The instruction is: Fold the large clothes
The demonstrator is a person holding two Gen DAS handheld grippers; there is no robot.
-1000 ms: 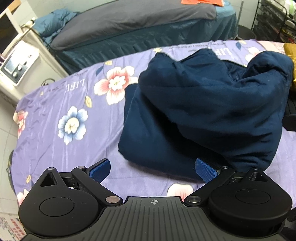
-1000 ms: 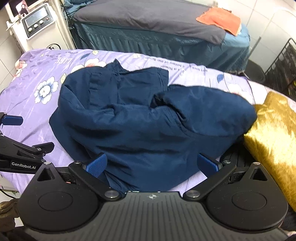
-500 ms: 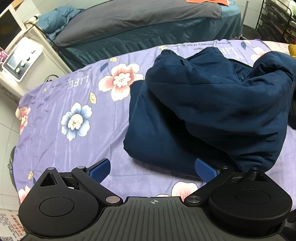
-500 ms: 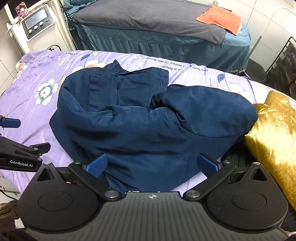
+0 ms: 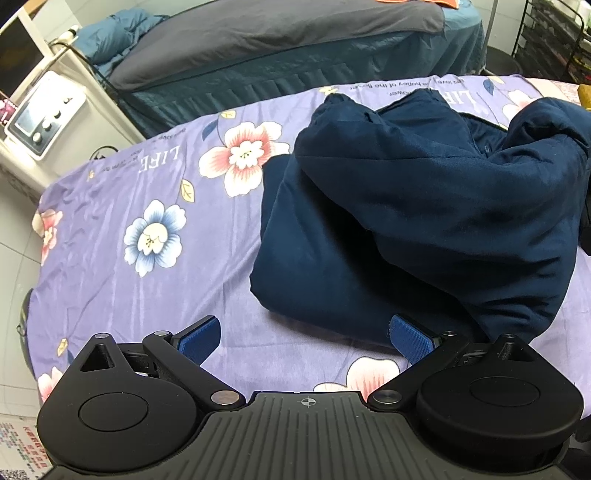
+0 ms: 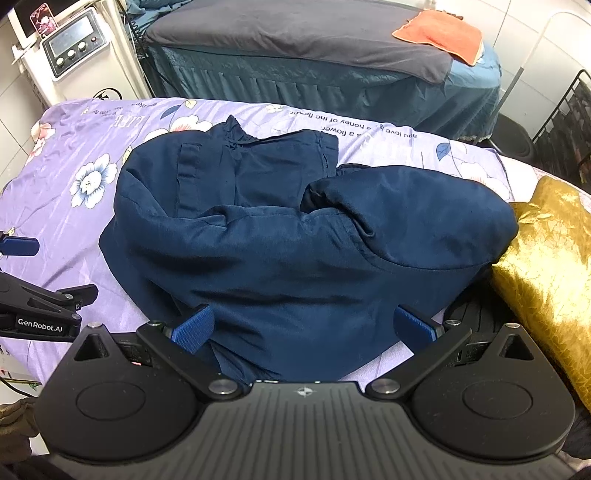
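A large navy-blue garment (image 6: 295, 236) lies bunched and partly folded on a purple flowered sheet (image 6: 74, 155); it also shows in the left wrist view (image 5: 424, 206). My left gripper (image 5: 303, 336) is open and empty, hovering over the sheet at the garment's near left corner. My right gripper (image 6: 303, 328) is open and empty, just above the garment's near edge. The left gripper's fingers (image 6: 18, 245) show at the left edge of the right wrist view.
A gold cushion (image 6: 546, 273) lies right of the garment. Behind the table stands a bed with grey cover (image 6: 295, 33) and an orange towel (image 6: 439, 35). A white machine (image 6: 74, 48) stands at back left, a black wire rack (image 6: 565, 125) at right.
Both grippers have drawn back and up a little from the garment, staying open. The garment has settled and lies still.
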